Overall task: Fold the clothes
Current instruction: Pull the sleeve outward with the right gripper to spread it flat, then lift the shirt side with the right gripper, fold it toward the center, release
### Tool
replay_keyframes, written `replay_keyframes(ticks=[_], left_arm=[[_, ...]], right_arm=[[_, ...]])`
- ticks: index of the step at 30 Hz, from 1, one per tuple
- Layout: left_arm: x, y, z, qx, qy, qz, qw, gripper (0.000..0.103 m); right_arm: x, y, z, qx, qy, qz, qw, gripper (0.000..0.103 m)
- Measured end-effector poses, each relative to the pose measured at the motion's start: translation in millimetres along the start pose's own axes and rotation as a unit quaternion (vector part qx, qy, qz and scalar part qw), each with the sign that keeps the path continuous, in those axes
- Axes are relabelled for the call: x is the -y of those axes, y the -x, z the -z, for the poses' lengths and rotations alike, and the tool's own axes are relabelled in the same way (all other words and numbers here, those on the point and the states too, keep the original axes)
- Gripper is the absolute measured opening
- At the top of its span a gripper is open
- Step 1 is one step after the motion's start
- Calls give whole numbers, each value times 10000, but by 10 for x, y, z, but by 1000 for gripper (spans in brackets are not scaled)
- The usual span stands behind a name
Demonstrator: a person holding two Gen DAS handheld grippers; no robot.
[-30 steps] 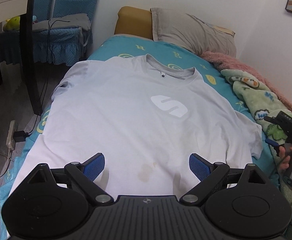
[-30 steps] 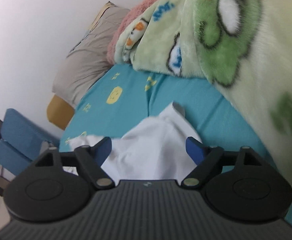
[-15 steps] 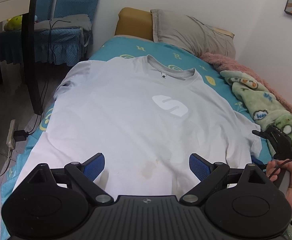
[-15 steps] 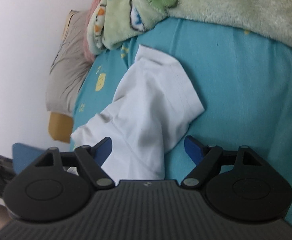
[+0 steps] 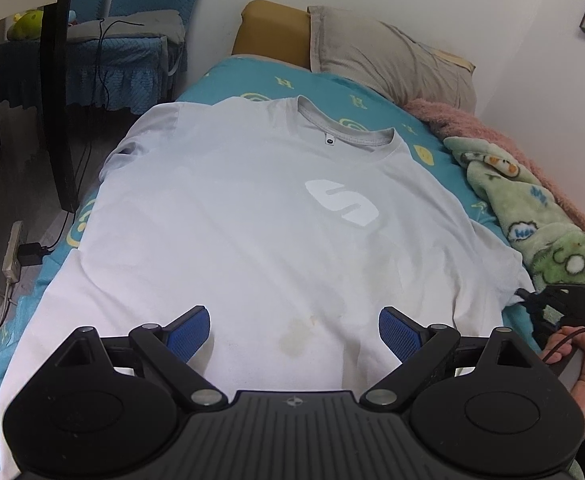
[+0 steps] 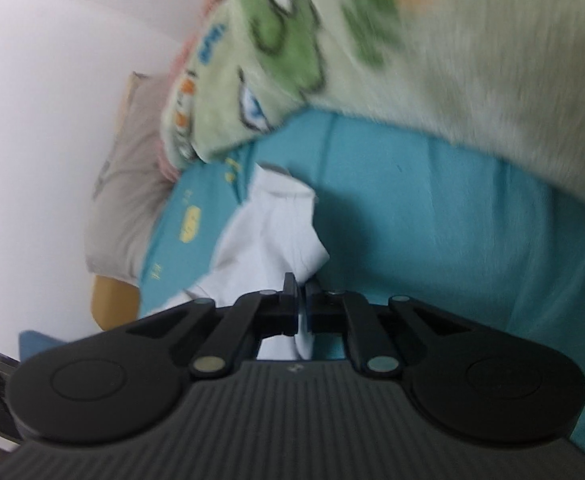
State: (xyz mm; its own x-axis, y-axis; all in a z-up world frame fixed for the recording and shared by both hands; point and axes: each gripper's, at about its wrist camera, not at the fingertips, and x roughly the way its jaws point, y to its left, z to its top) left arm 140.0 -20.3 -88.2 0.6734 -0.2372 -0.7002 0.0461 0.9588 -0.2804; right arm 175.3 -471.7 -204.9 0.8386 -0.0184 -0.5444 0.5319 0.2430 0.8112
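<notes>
A white T-shirt point(image 5: 252, 224) with a white "S" print lies spread face up on the teal bed sheet point(image 5: 260, 76), collar toward the pillows. My left gripper point(image 5: 292, 330) hovers open over the shirt's lower hem, nothing between its blue pads. In the right wrist view, my right gripper point(image 6: 300, 292) is shut on the edge of the shirt's right sleeve point(image 6: 276, 232). The left wrist view shows that right gripper point(image 5: 526, 298) at the sleeve tip, held by a hand point(image 5: 584, 364).
A green cartoon blanket point(image 5: 532, 216) and a pink one point(image 5: 472, 128) lie along the bed's right side by the wall. Pillows point(image 5: 388, 60) sit at the head. Left of the bed are a dark post point(image 5: 58, 92), a power strip point(image 5: 12, 252) and a blue chair point(image 5: 112, 52).
My right gripper moved in onto the sleeve tip and closed on it; it was open before. The left gripper stayed open and barely shifted over the hem.
</notes>
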Motion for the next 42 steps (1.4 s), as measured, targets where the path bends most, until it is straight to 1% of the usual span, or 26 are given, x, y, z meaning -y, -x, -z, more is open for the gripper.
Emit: replay_keyframes(ticks=[3, 7, 8, 9, 10, 11, 12, 14, 16, 18, 21, 23, 26, 31, 34, 35, 36, 37, 38, 42], left_arm=[[-5, 32, -7, 34, 32, 3, 10000, 93], [-11, 53, -12, 54, 53, -6, 10000, 93], [-14, 54, -10, 54, 55, -13, 10000, 93], [-21, 54, -9, 49, 64, -14, 10000, 93], [-26, 50, -10, 40, 79, -10, 10000, 93], [-31, 46, -10, 32, 95, -6, 9999, 93], [-36, 42, -12, 23, 107, 2, 9999, 93], [-35, 31, -11, 2, 103, 15, 9999, 93], [-32, 22, -12, -8, 100, 15, 9999, 93], [-29, 14, -14, -15, 99, 13, 9999, 93], [-26, 3, -20, -15, 98, 2, 10000, 93], [-30, 1, -38, 17, 98, -28, 9999, 93], [-29, -26, -80, 53, 100, -61, 9999, 93], [-34, -98, -112, 16, 134, -55, 9999, 93], [-38, -141, -129, -12, 155, -49, 9999, 93], [-40, -156, -135, -22, 162, -47, 9999, 93], [-43, -162, -141, -23, 172, -43, 9998, 93], [-50, -159, -147, -16, 185, -36, 9998, 93], [-58, -148, -157, -1, 200, -28, 9998, 93], [-100, -76, -216, 90, 268, 18, 9996, 93]], right_arm=[[15, 26, -9, -49, -78, -24, 10000, 7], [36, 60, -21, -115, -182, -57, 9998, 10], [41, 69, -24, -131, -208, -65, 9997, 13], [46, 78, -26, -148, -234, -73, 9996, 28], [51, 86, -29, -164, -260, -81, 9995, 41], [53, 99, -2, -136, -241, -133, 9995, 64], [50, 110, 17, -66, -211, -276, 9994, 70], [22, 76, 51, -33, -162, -378, 9991, 72], [11, 21, 79, -59, -139, -492, 9987, 72], [-24, -70, 78, 35, -96, -602, 9981, 69], [-101, -213, 63, 140, 17, -735, 9972, 69], [-168, -320, 42, 170, 133, -803, 9965, 70], [-308, -462, 5, 246, 474, -831, 9951, 70], [-507, -686, -143, 378, 764, -676, 9941, 70], [-699, -831, -214, 346, 1066, -370, 9930, 69], [-757, -872, -235, 325, 1197, -265, 9919, 62], [-820, -890, -248, 332, 1383, -144, 9897, 41], [-869, -872, -258, 371, 1544, -37, 9873, 29], [-919, -855, -269, 409, 1704, 70, 9845, 13], [-1183, -601, -260, 791, 2289, 47, 9702, 10]])
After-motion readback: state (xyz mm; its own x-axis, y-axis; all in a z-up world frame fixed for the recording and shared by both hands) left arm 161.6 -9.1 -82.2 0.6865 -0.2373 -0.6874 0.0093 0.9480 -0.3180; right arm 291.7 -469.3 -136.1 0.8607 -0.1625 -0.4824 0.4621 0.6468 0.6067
